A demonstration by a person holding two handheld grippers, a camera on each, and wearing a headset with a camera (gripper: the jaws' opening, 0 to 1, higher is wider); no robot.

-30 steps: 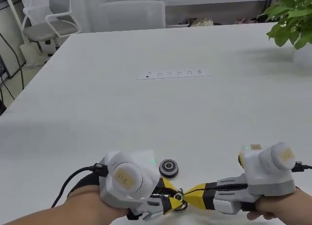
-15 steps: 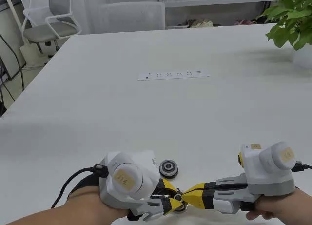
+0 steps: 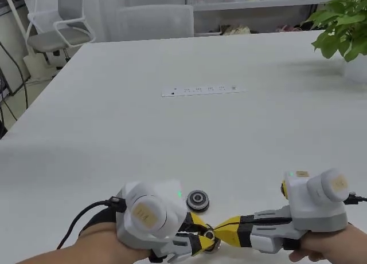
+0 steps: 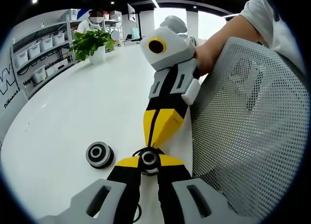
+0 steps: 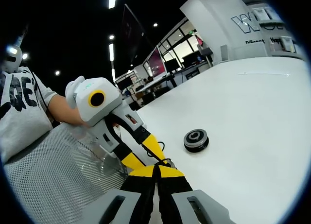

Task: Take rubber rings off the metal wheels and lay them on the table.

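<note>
A small metal wheel sits between the yellow tips of my left gripper, which is shut on it just above the table's near edge. My right gripper meets it tip to tip, shut on a thin black rubber ring at that wheel's rim. In the head view the left gripper and right gripper touch at the held wheel. A second wheel with its black ring on lies flat on the table just behind them; the same second wheel shows beside the jaws.
The white table stretches far ahead. A flush power strip lies mid-table. A potted plant stands at the far right corner. Chairs line the far edge. A mesh chair back is close behind the grippers.
Both grippers stay joined at the held wheel in the same pose. The head camera has tilted a little, so everything sits slightly lower in the picture.
</note>
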